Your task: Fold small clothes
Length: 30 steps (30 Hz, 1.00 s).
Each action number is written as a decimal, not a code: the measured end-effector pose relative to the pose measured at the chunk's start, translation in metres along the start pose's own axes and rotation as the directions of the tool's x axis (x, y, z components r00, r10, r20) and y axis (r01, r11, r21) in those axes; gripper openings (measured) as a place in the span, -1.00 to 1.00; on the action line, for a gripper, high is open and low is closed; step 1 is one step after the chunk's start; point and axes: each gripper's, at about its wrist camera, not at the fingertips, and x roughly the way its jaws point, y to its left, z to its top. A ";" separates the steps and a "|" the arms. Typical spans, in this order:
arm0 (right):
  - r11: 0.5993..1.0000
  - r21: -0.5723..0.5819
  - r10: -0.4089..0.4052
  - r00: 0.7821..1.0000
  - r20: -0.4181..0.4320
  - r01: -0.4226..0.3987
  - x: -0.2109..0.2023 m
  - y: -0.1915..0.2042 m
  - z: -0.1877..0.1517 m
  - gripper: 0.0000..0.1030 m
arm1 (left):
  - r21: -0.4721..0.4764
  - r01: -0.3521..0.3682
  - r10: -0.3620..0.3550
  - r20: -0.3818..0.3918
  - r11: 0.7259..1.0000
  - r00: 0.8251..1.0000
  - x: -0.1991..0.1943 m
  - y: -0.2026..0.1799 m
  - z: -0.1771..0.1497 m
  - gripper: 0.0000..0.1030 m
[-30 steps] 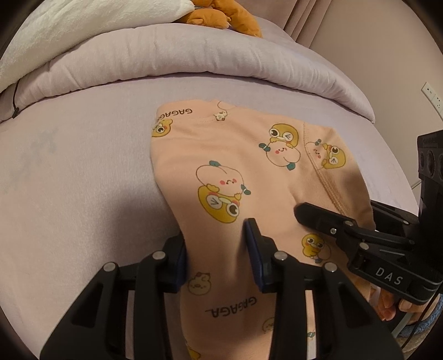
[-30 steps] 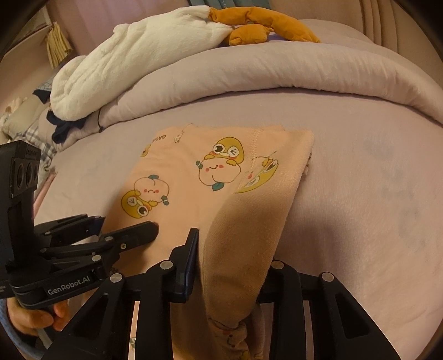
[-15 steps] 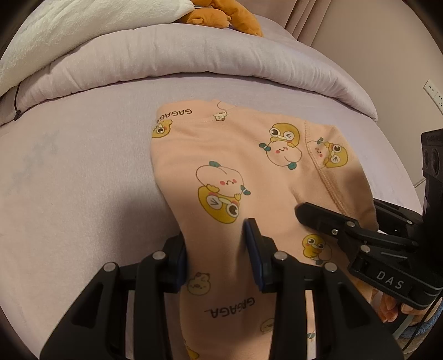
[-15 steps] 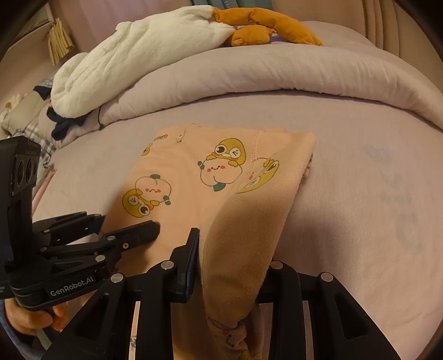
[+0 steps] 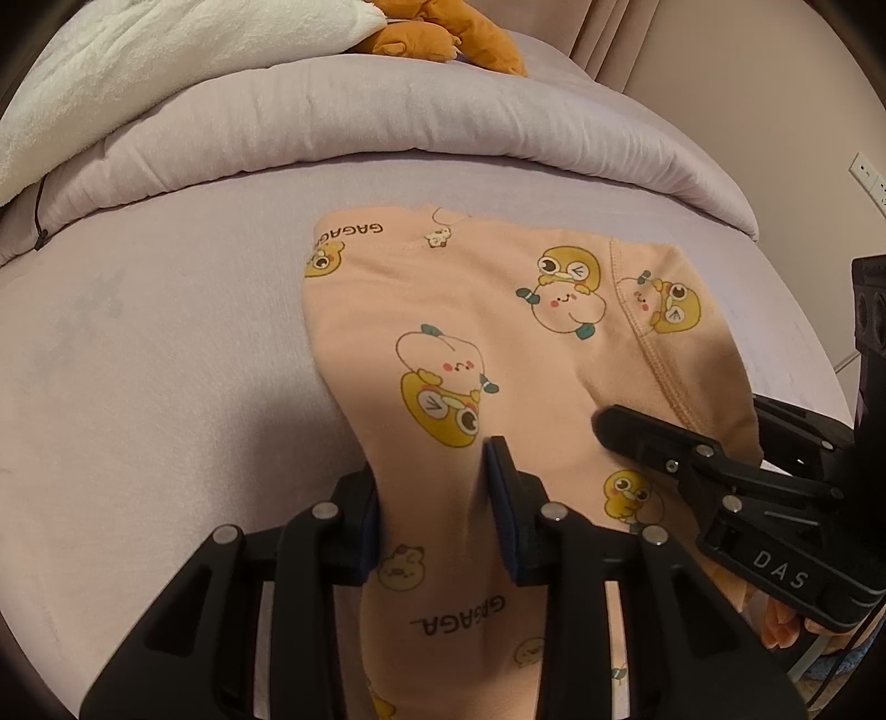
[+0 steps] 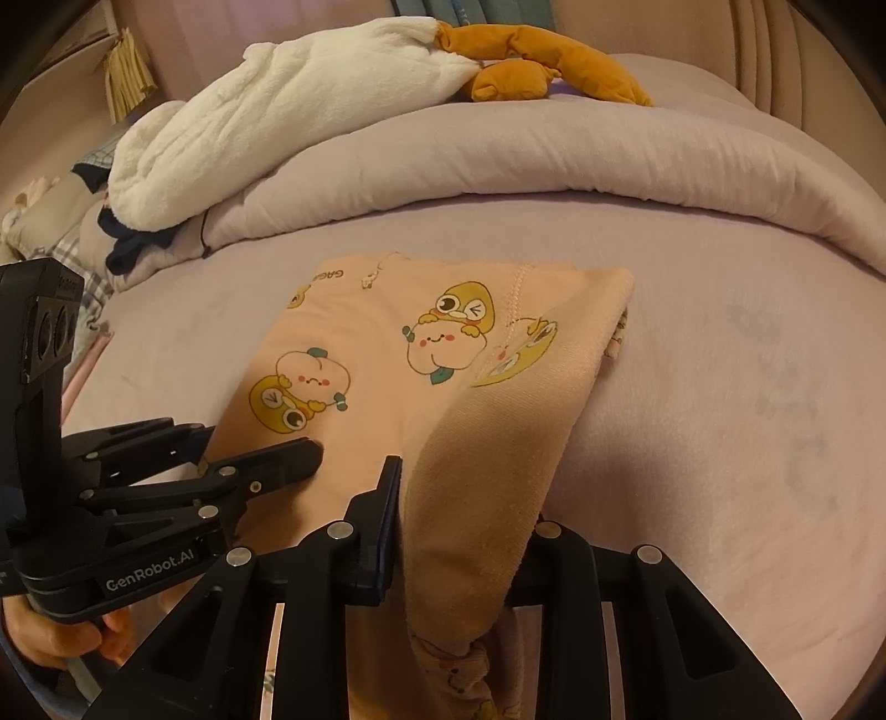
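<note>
- We see the left gripper (image 5: 432, 476) with the near end of a peach garment (image 5: 498, 343) pinched between its 2 blue-padded fingers (image 5: 501, 487); its jaws have just been closing a little further.
- Far end of garment lies flat on lilac sheet (image 5: 166, 343).
- Right gripper (image 5: 681, 426) enters from the right, clamped on the garment's seamed edge.
- Rolled duvet (image 5: 387, 116) beyond; white blanket (image 5: 166, 50) and orange plush (image 5: 443, 33) on top.
</note>
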 end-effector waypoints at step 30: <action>0.999 -0.031 0.010 0.999 0.044 -0.008 -0.012 0.008 0.001 -0.46 | 0.020 -0.026 0.026 0.022 0.999 0.999 -0.011 0.000 0.000 -0.50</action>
